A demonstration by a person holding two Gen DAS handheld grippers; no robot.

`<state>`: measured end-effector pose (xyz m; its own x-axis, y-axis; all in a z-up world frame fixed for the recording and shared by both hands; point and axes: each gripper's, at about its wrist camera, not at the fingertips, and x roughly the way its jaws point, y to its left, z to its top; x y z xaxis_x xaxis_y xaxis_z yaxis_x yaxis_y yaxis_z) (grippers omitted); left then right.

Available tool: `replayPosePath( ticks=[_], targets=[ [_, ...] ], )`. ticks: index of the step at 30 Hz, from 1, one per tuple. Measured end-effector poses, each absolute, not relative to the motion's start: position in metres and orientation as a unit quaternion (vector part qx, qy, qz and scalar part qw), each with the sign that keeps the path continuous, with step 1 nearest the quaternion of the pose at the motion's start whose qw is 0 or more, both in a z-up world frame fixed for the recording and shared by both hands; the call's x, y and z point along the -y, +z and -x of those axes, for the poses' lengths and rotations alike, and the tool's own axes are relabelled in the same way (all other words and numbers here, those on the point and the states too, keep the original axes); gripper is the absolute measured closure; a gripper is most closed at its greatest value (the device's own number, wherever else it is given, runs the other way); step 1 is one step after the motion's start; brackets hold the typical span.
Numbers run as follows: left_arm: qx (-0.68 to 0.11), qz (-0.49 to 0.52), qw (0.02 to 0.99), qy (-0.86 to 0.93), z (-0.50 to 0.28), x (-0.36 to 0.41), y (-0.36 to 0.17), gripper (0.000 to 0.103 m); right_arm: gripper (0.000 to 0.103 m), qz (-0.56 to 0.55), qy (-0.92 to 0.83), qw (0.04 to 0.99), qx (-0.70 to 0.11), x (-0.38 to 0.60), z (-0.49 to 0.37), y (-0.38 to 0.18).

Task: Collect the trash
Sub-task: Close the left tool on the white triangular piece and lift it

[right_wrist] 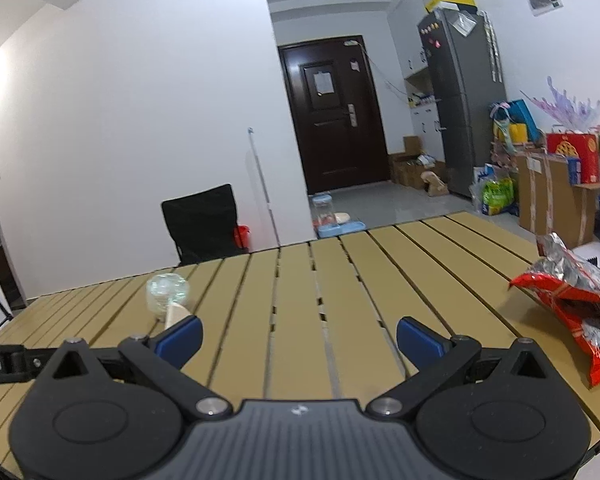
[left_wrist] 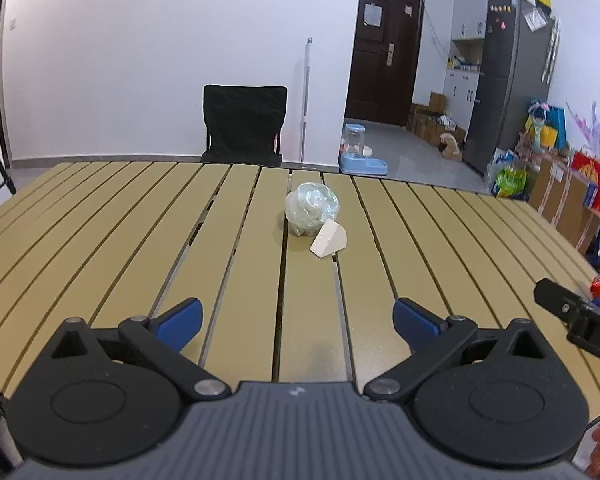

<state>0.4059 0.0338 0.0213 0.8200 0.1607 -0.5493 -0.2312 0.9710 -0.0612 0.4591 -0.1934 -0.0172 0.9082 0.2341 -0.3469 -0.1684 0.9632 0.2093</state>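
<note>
A crumpled clear plastic ball [left_wrist: 311,208] lies mid-table on the slatted tan table [left_wrist: 140,240], touching a white wedge-shaped scrap [left_wrist: 329,239] just in front of it. My left gripper [left_wrist: 298,322] is open and empty, well short of both. In the right wrist view the plastic ball [right_wrist: 167,292] and the white scrap [right_wrist: 175,314] sit far left, and a torn red snack bag [right_wrist: 576,300] lies at the table's right edge. My right gripper [right_wrist: 299,340] is open and empty over the table [right_wrist: 320,320], left of the bag.
A black chair [left_wrist: 244,124] stands behind the table's far edge. A blue pet feeder [left_wrist: 360,152], a fridge [left_wrist: 512,80] and boxes and bags [left_wrist: 560,184] stand on the floor to the right. The right gripper's body [left_wrist: 580,320] shows at the left view's right edge.
</note>
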Motion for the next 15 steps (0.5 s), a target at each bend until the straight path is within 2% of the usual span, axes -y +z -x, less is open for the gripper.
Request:
replayPosePath(
  ticks=[7,15],
  targets=[
    [-0.292,0.048,0.95,0.099,-0.428,-0.032,0.023,0.0,0.0,-0.105,0.068,0.972,-0.201,0.215,-0.474,-0.026],
    [-0.309,0.041,0.944,0.107,-0.492,-0.037,0.018,0.0,0.0,-0.106,0.042,0.968,-0.222,0.23,-0.49,-0.04]
  ],
)
